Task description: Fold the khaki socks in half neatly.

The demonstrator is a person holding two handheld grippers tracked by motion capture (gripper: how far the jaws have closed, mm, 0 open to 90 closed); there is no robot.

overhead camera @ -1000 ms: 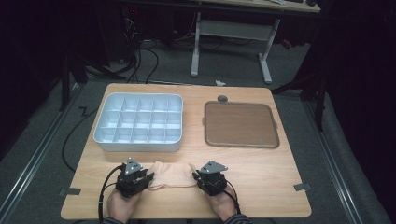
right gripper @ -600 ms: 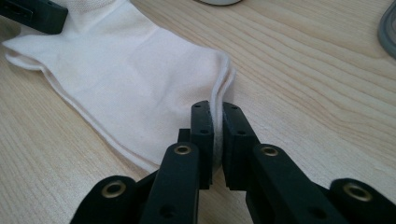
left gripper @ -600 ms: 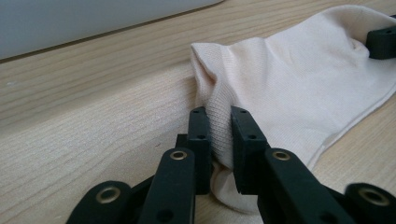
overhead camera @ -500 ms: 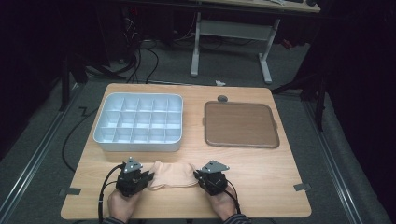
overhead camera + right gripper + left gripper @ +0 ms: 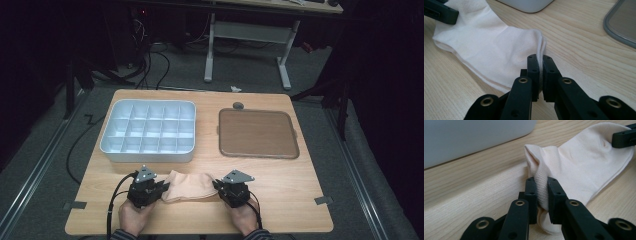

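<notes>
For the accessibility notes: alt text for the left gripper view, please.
The left gripper is shut on a bunched edge of a cream sock lying on the wooden table. The right gripper pinches the sock's far end; a grey organizer tray stands behind.

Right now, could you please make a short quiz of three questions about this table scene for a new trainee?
1. True or false: both claws are shut on the pale peach fabric sock.
2. Which thing lies nearer the left claw: A) the white plastic box with many compartments, or B) the flat brown tray with a grey rim?
3. Fill in: the right claw grips the sock at its ____ (edge / middle).

Key:
1. True. Each claw pinches one end, and the sock lies on the light wooden table.
2. A.
3. Edge.
</notes>
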